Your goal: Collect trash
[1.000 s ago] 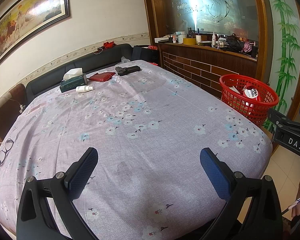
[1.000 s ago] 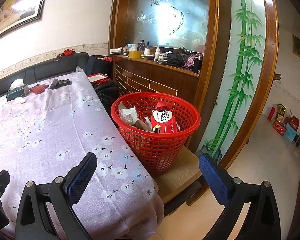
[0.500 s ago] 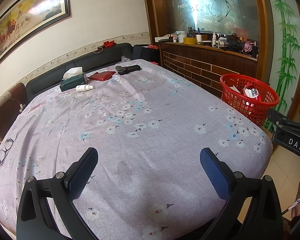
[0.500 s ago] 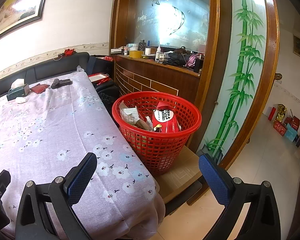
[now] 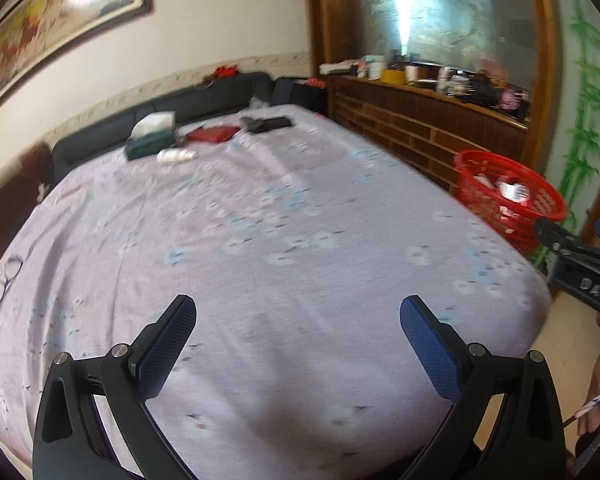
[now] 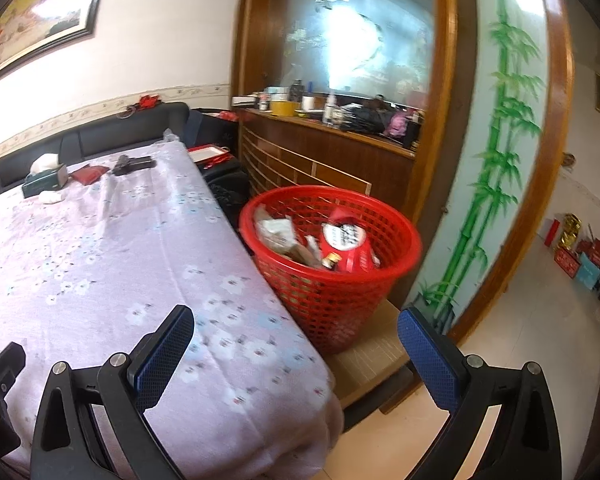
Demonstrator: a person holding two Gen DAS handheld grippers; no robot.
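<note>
Over the near end of a table (image 5: 300, 240) draped in a lilac flower-print cloth, the left gripper (image 5: 298, 322) hangs with its blue-padded fingers spread wide and nothing between them. Same deal on the other side: the right gripper (image 6: 296, 332) is wide apart too, holding nothing, sitting above the table's corner and pointing toward the red basket (image 6: 332, 280).

That basket (the plastic mesh kind) stands on a low wooden step just beside the table edge, in front of a brown wooden counter (image 6: 324, 152). It's got trash in it already: a red packet with a white label (image 6: 346, 242), some crumpled pale wrappers (image 6: 276, 232), and what looks like a small bottle cap poking up, though it's blurry so I can't swear to it. From the left wrist view the basket (image 5: 508, 196) shows off to the right past the table edge, with the right gripper's black body just in front of it.

Way at the far end of the table there's a little cluster: a green tissue box (image 5: 150, 142), a white bottle lying on its side (image 5: 176, 155) just beside it, a red pouch (image 5: 213, 133), and a black case (image 5: 268, 124). A pair of glasses (image 5: 8, 272) sits at the left edge, well apart from everything else.
</note>
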